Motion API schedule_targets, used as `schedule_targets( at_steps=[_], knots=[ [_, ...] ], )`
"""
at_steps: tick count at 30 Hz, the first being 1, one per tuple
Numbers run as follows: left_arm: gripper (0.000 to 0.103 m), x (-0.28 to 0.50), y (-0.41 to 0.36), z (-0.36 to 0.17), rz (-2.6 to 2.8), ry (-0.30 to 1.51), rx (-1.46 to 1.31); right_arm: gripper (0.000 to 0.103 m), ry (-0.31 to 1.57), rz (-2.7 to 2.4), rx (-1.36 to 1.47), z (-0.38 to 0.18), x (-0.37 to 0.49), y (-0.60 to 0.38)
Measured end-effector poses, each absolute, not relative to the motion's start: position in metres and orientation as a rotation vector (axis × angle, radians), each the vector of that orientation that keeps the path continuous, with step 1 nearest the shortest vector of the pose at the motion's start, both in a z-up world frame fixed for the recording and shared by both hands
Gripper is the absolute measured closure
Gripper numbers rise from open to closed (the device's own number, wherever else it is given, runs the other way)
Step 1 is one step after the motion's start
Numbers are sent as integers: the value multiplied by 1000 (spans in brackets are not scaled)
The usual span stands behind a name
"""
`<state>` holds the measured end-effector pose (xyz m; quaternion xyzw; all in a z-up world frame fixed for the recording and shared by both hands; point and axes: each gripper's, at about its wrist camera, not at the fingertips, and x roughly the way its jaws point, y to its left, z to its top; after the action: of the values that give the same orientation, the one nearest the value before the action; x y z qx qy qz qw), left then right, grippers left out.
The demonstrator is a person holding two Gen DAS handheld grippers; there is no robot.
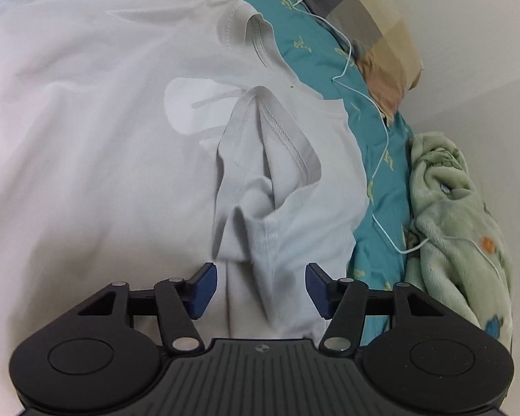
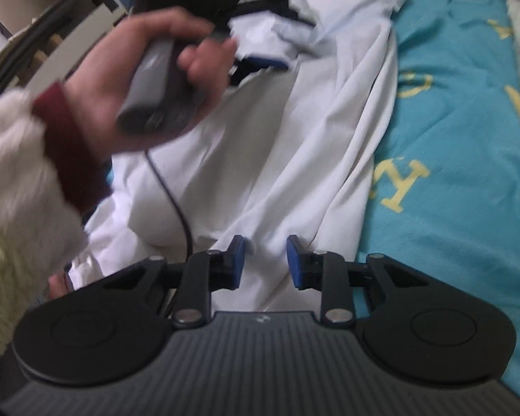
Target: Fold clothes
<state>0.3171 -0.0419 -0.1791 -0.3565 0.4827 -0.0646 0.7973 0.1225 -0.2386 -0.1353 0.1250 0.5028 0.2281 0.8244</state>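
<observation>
A white T-shirt (image 1: pixel 86 121) lies spread on a teal bedsheet (image 1: pixel 374 159). Its sleeve (image 1: pixel 260 187) is crumpled and folded inward, with the collar (image 1: pixel 256 34) further up. My left gripper (image 1: pixel 261 284) is open, its blue pads on either side of the bunched sleeve fabric. In the right wrist view the same shirt (image 2: pixel 294 131) lies rumpled. My right gripper (image 2: pixel 265 263) is open just above the shirt's lower part. The left gripper (image 2: pixel 253 59) shows there, blurred, held by a hand (image 2: pixel 128 79) over the shirt's upper part.
A checked pillow (image 1: pixel 367 24) lies at the head of the bed. A green plush blanket (image 1: pixel 457 222) lies bunched at the right edge, with a thin white cable (image 1: pixel 378 159) across the sheet. Shelving (image 2: pixel 34 24) stands at the left. The teal sheet (image 2: pixel 450 138) lies right of the shirt.
</observation>
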Motion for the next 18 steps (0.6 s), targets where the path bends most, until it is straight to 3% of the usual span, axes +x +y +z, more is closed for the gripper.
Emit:
schedule_targets(
  at_steps=[3, 5, 7, 18],
  knots=[
    [59, 333, -47, -183, -122, 1038, -735, 74, 1092, 516, 248, -140, 124, -232],
    [82, 341, -50, -181, -114, 1031, -691, 74, 1098, 531, 231, -140, 123, -229],
    [91, 348, -51, -179, -107, 1030, -652, 74, 1107, 537, 223, -142, 124, -227],
    [96, 376, -33, -141, -37, 944, -430, 74, 1133, 604, 132, -145, 122, -209]
  ],
)
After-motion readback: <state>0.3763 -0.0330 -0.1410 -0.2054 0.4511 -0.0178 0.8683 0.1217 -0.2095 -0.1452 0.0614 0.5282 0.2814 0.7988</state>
